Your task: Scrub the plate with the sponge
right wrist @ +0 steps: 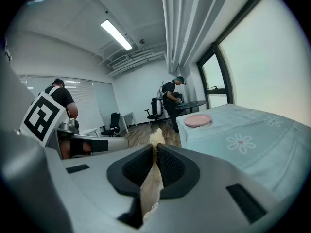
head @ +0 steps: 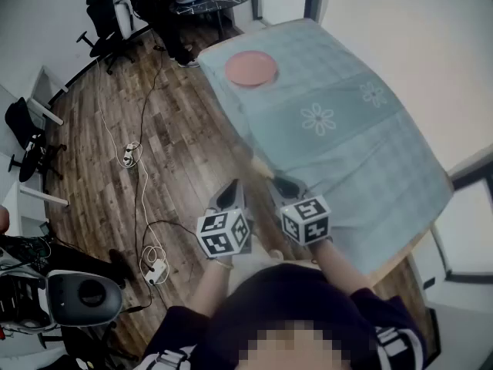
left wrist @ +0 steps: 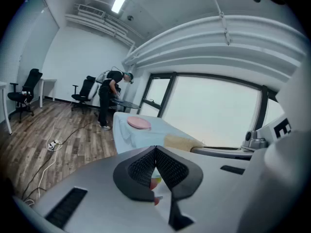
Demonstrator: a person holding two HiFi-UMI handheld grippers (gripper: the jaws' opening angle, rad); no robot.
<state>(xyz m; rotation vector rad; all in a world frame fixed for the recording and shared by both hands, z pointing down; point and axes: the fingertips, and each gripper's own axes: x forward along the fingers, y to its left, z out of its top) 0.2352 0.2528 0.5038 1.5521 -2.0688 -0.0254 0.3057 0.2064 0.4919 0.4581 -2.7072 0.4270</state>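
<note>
Head view: The table [head: 362,153] is covered by a pale blue cloth printed with flowers. The plate [head: 250,68], pink and round, lies at the far end of the table, well apart from both tools. The left tongs [head: 229,191] and the right tongs [head: 286,183] are held side by side at the near left edge of the table, each with its marker cube toward the operator. A tan sponge [head: 262,166] projects from the front of the right tongs. Cables [head: 142,199] run across the wooden floor [head: 185,153] left of the table. A person [head: 162,6] stands at a second, dark table beyond the plate.

Left gripper view: The left tongs [left wrist: 155,149] are closed, pad against pad, with nothing clamped between them. The sponge [left wrist: 182,142] shows just to the right, past the tips. The plate [left wrist: 139,123] lies on the table [left wrist: 127,134] further ahead. The person [left wrist: 109,98] stands behind it.

Right gripper view: The right tongs [right wrist: 155,148] are clamped on the sponge [right wrist: 155,138], which is squeezed thin between the pads and sticks out past the tips as a frayed tuft. The plate [right wrist: 198,120] rests near the far corner of the table [right wrist: 252,130], ahead and to the right, not in contact with the sponge. The person [right wrist: 170,101] stands beyond the plate.
</note>
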